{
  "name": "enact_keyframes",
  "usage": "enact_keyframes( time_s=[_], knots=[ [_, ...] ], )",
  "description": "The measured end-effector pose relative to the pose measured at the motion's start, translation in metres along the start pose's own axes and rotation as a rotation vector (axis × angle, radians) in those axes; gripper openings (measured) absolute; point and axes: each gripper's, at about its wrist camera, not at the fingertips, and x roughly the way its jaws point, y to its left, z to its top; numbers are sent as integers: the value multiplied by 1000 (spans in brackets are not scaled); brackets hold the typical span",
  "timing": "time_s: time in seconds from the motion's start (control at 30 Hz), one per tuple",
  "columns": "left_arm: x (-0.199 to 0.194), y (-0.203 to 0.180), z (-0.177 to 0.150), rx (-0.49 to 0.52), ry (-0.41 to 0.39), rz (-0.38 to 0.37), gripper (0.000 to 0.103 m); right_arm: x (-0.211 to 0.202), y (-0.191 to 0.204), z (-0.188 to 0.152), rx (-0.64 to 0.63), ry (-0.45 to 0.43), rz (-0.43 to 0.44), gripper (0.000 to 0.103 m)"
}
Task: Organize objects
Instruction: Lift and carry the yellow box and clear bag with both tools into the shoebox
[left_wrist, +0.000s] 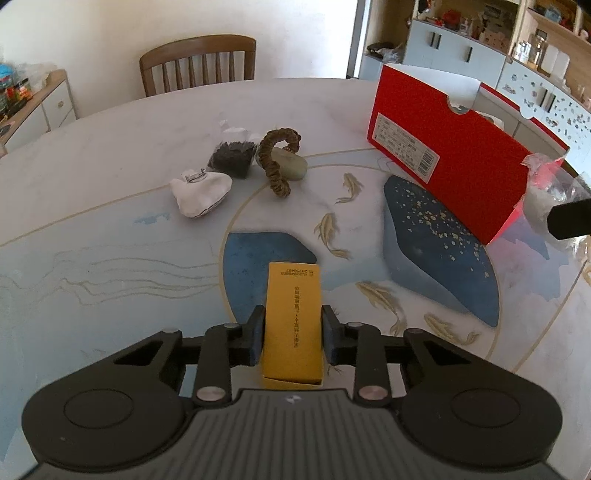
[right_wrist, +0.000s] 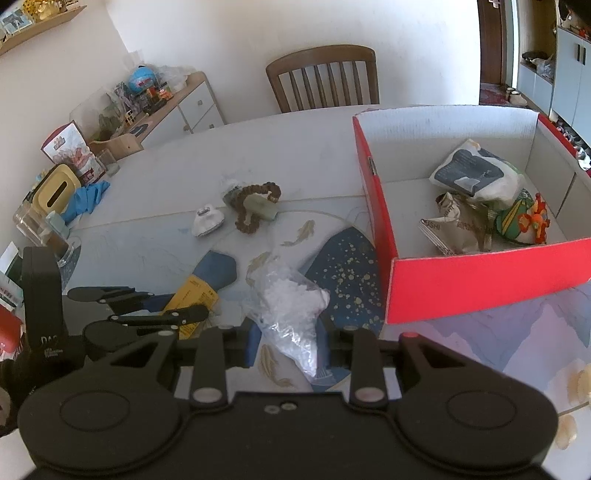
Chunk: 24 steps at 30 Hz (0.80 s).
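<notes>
My left gripper (left_wrist: 293, 334) is shut on a small yellow box (left_wrist: 293, 310) that lies on the painted table (left_wrist: 110, 258); both pads press its long sides. The same yellow box (right_wrist: 192, 295) shows in the right wrist view, with the left gripper's fingers (right_wrist: 166, 317) around it. My right gripper (right_wrist: 288, 343) is shut on a clear plastic bag of white bits (right_wrist: 290, 306), held just above the table left of the red box (right_wrist: 480, 284). That bag (left_wrist: 543, 192) also appears at the right edge of the left wrist view, beside the red box (left_wrist: 454, 162).
A white pouch (left_wrist: 201, 192), a packet of dark bits (left_wrist: 232, 157), a brown bead string (left_wrist: 277, 158) and a pale green stone (left_wrist: 291, 164) lie mid-table. The red box holds a pouch (right_wrist: 476, 173), a foil packet (right_wrist: 458, 225) and a colourful toy (right_wrist: 524, 221). A wooden chair (right_wrist: 325, 77) stands behind.
</notes>
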Motion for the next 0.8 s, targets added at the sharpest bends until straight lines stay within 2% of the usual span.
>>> enact_keyframes(
  time_s=[0.13,0.33,0.6,0.8],
  knots=[
    [-9,-4,2,-38,3,-9,29,-7,-2,3,-7,-13,10,29],
    [-30,-21,16,-64,-38,-31,29,-17,-12,6,-8,-29,18,29],
    [-60,-60,49,-69,-113,-82,29,-36,-34,13,-23,-58,26,29],
    [-66,-97,77,-56,-146,-105,29,-51,-62,21,-20,-88,24,29]
  ],
)
